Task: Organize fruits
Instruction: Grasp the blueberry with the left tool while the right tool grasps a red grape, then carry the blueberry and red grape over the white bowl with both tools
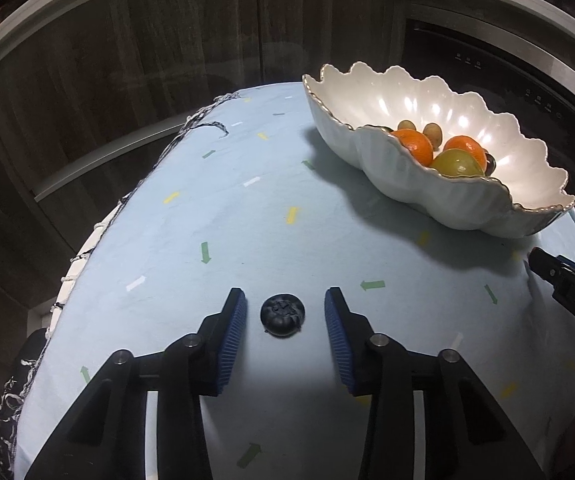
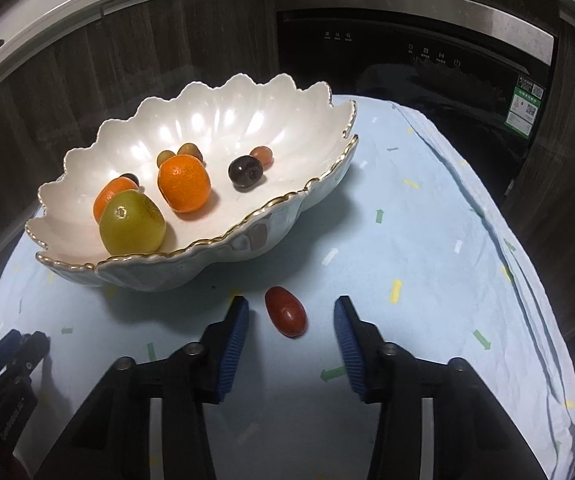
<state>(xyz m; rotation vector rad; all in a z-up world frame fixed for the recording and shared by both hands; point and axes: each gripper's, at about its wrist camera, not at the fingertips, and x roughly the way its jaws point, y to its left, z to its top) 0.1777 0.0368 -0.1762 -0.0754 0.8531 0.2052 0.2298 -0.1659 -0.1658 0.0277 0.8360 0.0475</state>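
A dark blueberry (image 1: pixel 283 315) lies on the light blue cloth between the fingertips of my open left gripper (image 1: pixel 284 306), touching neither pad. A red oval fruit (image 2: pixel 286 311) lies on the cloth between the fingertips of my open right gripper (image 2: pixel 290 314), also untouched. A white scalloped bowl with a gold rim (image 2: pixel 191 246) stands just behind it; it also shows in the left wrist view (image 1: pixel 439 196). In the bowl are two oranges (image 2: pixel 184 183), a green-yellow fruit (image 2: pixel 132 222), a dark round fruit (image 2: pixel 246 173) and several small grapes.
The blue cloth (image 1: pixel 247 200) covers a small table with a fringed edge (image 1: pixel 99 232) at the left. Dark cabinets and an appliance with a control panel (image 2: pixel 427 56) stand behind. The other gripper shows at the right edge of the left wrist view (image 1: pixel 567 292).
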